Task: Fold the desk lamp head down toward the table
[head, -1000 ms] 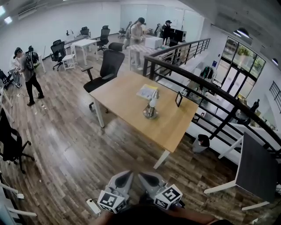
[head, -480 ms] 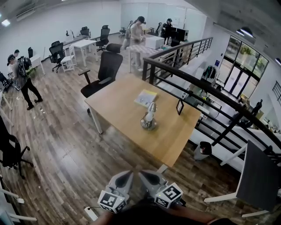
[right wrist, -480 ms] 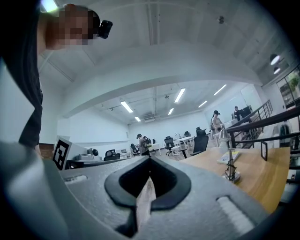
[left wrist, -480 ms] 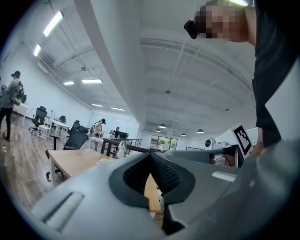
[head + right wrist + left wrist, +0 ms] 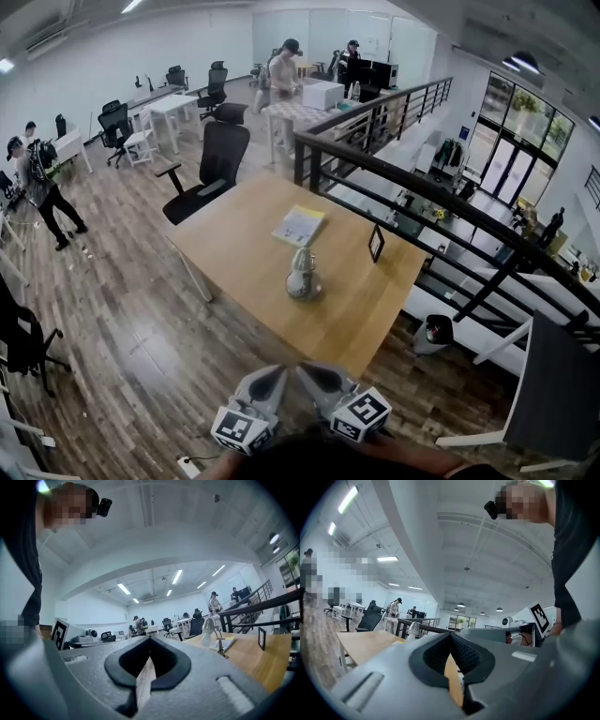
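Observation:
The desk lamp point(image 5: 302, 273) stands upright in the middle of the wooden desk point(image 5: 244, 267), a silver base with a pale head on top. It also shows small in the left gripper view as the lamp point(image 5: 412, 629) and in the right gripper view as the lamp point(image 5: 207, 629). My left gripper point(image 5: 276, 372) and right gripper point(image 5: 306, 372) are side by side at the bottom of the head view, short of the desk's near edge and well away from the lamp. Both point level toward the desk. Both are shut with nothing between their jaws.
A yellow-edged booklet point(image 5: 300, 226) and a small dark picture frame point(image 5: 376, 243) lie behind the lamp. A black office chair point(image 5: 211, 169) stands at the desk's far left. A black railing point(image 5: 441, 202) runs along the right side. Several people stand farther back.
The desk and lamp have come nearer and lower in the head view. Both grippers keep the same spot and stay shut.

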Tool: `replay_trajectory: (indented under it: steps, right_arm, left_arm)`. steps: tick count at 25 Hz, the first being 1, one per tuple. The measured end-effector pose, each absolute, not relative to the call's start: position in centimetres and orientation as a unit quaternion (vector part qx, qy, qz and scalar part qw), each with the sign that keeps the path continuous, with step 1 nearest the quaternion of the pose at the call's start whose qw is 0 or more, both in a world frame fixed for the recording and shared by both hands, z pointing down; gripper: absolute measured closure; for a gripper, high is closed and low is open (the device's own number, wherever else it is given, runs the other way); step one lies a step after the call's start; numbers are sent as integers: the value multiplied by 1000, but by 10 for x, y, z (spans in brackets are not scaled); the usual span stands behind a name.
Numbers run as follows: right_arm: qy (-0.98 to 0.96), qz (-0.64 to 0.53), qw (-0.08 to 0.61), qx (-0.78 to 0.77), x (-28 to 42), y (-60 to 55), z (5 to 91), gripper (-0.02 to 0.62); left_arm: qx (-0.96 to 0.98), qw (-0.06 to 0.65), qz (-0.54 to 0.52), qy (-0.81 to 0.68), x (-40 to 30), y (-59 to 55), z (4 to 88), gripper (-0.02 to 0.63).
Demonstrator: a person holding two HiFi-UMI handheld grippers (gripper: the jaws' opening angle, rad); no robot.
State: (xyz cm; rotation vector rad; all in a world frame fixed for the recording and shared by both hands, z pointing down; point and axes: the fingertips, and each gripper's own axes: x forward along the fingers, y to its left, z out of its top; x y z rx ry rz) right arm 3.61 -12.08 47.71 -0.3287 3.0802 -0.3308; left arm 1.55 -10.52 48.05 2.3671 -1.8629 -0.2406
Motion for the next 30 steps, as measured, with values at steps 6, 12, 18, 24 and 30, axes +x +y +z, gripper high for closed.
replay_trajectory:
  steps: [6,12,18,24,30]
  right_arm:
    - [987,-111,12,-115,38,-151,482,592]
    - [982,-110,8,-154,35,-186,490,592]
    - [972,-105,12,-208,18,-228,489,592]
    - [958,-114,17,-261,-20,-262,490,592]
    - [946,-111,29,-304,-67,-281,484,592]
  left_arm:
    - [789,57,-79,-607,17,-140,478,604]
    - [809,65,-82,-578,12,-177,487,604]
    - [838,69,-77,-536,-9,-221,480,604]
    - [871,54,-64,-484,-45,-255,472,604]
    - [896,52,-60,-437,-89,-280,473,604]
